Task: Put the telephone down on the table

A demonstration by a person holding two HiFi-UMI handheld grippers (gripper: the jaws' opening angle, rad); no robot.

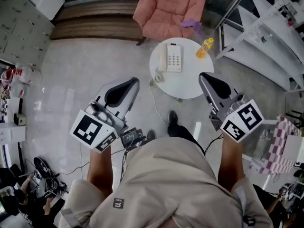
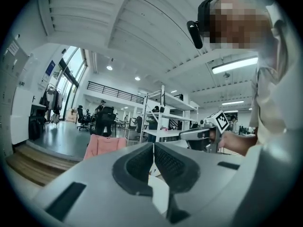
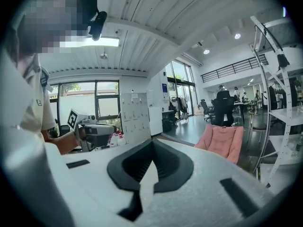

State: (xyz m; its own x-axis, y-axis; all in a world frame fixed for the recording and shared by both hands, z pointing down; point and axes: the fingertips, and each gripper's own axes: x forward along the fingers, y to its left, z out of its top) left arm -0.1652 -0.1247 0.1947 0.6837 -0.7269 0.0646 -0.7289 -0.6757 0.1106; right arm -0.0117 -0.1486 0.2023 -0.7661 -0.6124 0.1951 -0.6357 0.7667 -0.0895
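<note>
Both tools empty. Left gripper [image 1: 133,81]: jaws pressed together, nothing between them. Right gripper [image 1: 204,78]: likewise closed on nothing. We hold both in front of our body, pointing out over the floor.

Risks, as we judge them:
- The telephone [image 1: 171,57] already rests flat on the round table [image 1: 190,85] and the handset appears seated, so any further reach could only disturb it.
- The cord [image 1: 154,99] drops off the table's near edge to the floor, close to our shoe [image 1: 172,118]. A snag there would drag the set off.
- The yellow bottle [image 1: 204,48] stands near the phone's right side, and a careless swing of the right gripper could tip it.

The telephone lies ahead of and between the two grippers, well apart from both and touching neither
</note>
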